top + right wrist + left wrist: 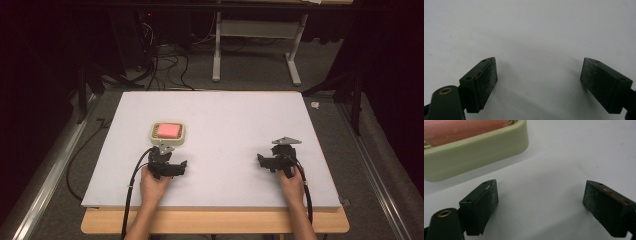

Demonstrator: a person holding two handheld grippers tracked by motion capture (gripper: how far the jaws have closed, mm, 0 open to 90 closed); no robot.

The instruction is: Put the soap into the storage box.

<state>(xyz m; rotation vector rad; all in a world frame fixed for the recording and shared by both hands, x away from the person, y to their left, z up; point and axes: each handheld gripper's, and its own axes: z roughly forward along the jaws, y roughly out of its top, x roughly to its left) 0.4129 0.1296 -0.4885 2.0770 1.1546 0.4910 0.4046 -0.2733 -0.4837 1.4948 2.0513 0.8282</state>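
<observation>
on the white board [225, 115], left tool [540, 202] gaping empty (near pink-filled tray [486, 147]), right tool [539, 82] wide, empty

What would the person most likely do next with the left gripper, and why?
Probably ease the left gripper forward to the cream tray that holds the pink block. Its jaws stand wide apart with nothing between them, and the tray sits just ahead on the white board, not yet touched.
</observation>
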